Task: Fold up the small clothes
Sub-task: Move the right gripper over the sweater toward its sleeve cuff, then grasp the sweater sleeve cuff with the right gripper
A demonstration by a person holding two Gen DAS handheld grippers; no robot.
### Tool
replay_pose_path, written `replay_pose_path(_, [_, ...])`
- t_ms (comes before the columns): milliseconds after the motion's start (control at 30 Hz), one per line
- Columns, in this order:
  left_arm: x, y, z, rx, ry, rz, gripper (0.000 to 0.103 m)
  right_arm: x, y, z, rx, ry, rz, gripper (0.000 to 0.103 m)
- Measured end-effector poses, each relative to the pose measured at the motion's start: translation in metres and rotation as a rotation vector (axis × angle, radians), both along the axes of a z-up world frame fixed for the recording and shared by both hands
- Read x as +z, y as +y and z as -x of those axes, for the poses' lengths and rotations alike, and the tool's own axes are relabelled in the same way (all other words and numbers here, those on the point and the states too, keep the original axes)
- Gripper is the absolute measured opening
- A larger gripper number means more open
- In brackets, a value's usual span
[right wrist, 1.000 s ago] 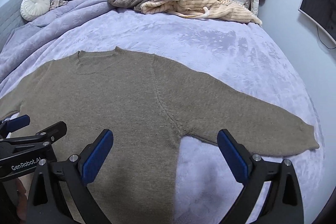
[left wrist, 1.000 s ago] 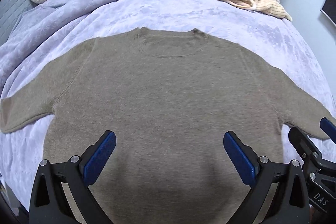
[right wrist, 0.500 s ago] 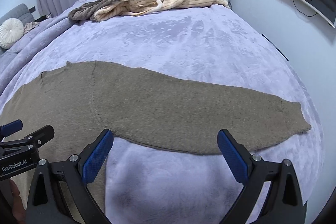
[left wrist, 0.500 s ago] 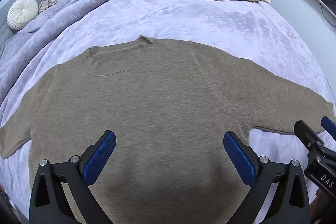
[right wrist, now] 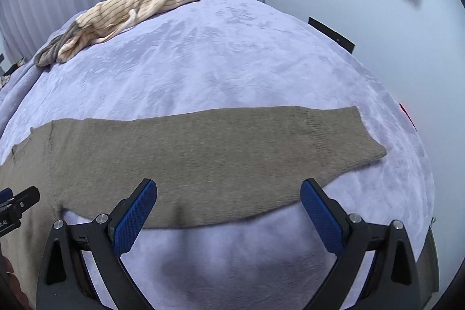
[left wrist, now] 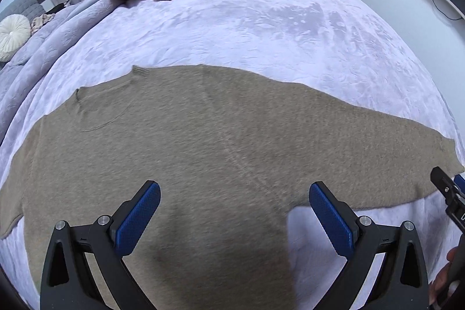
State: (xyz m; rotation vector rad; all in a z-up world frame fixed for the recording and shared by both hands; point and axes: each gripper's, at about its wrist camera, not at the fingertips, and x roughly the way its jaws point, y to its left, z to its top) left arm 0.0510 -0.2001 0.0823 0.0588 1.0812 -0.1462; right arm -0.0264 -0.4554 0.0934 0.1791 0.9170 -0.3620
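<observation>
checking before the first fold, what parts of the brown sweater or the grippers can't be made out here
- Brown sweater hem: left wrist view, cut off by the bottom edge and hidden behind the left gripper.
- Far sleeve cuff: left wrist view, runs off the left edge.
- Right gripper: open, above the near sleeve; contact with the fabric cannot be told.

- Light was even, cool and fairly bright.
- Soft shadows pooled on the bedspread [right wrist: 232,71] below each gripper.
- Fisheye bulged both views, with dark corners.
- The sweater [left wrist: 203,135] knit looked slightly blurred.
</observation>
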Motion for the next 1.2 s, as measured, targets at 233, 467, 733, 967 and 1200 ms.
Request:
replay_pose_path(233, [-0.012,-0.031,-0.011,-0.033,0.012,-0.005,0.103,-0.011,-0.08,0.02,-0.161,-0.006,-0.072,0.1])
replay_pose_path(467, [-0.033,-0.029,-0.022,0.012,0.069,0.013,0.103,-0.021,-0.114,-0.006,-0.145,-0.08,-0.155,0.076])
replay_pose_path(733, [-0.033,-0.01,-0.043,0.082,0.069,0.051,0.103,-0.005,-0.121,0.008,-0.142,-0.183,-0.152,0.008])
replay_pose_path(967, [-0.059,-0.02,-0.056,0.074,0.106,-0.039,0.103,-0.001,-0.129,0.024,-0.177,-0.213,-0.103,0.007])
replay_pose_path(1200, [-0.059,-0.016,-0.056,0.058,0.105,-0.015,0.103,-0.027,-0.141,0.011,-0.111,-0.18,-0.272,0.028])
